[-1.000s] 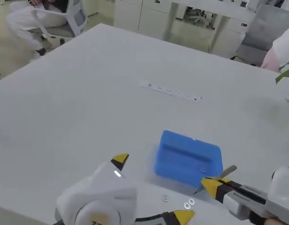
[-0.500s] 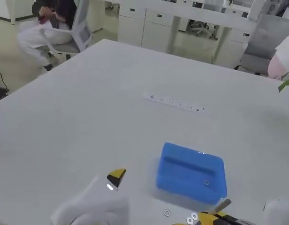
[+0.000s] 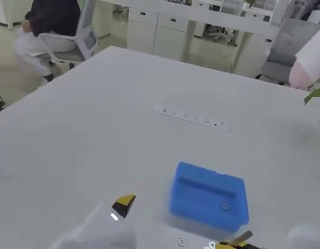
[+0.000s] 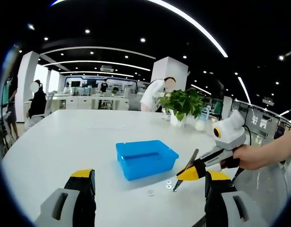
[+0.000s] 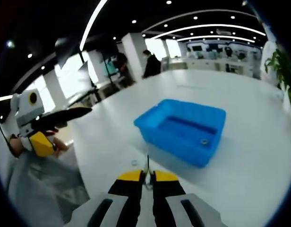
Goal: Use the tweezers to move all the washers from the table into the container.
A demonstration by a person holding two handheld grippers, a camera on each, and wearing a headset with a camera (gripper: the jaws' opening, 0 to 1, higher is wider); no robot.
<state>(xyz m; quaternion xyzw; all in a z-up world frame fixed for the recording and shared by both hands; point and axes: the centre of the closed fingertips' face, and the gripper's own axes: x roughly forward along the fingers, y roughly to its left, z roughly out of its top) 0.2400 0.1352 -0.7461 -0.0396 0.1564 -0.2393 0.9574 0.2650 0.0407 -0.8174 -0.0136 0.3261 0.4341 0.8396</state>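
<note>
While my left gripper (image 4: 149,175) hangs idle at the left, jaws spread wide with nothing between them, the work belongs to the other side. Just right of it, three loose washers (image 4: 150,192) lie on the white table (image 3: 97,135), one alone and two close together, all near the front wall of the blue container (image 4: 146,158) but apart from it. A single washer (image 5: 202,141) already rests on the container's floor, so I judge the task barely begun. Further right, my right gripper (image 5: 147,177) has its jaws pressed together on the tweezers (image 4: 185,169), whose points slant down toward the nearer pair. I cannot tell from here whether the points are parted or nipped shut. To do this pick well, I would come down steeply over the nearest of the pair and set the points across its rim without nudging its neighbour. I would squeeze gently so the flat ring does not flick away, then lift clear of the container's wall before carrying it over. The left gripper view gives me the tweezers side-on, with their slant and the gap to the washers, where the right gripper view, looking straight along the tool, reduces them to a thin line. The right gripper view in turn looks into the container, whose floor the front wall hides from the left. The head view adds the power strip (image 3: 191,116) set into the table beyond the container.
</note>
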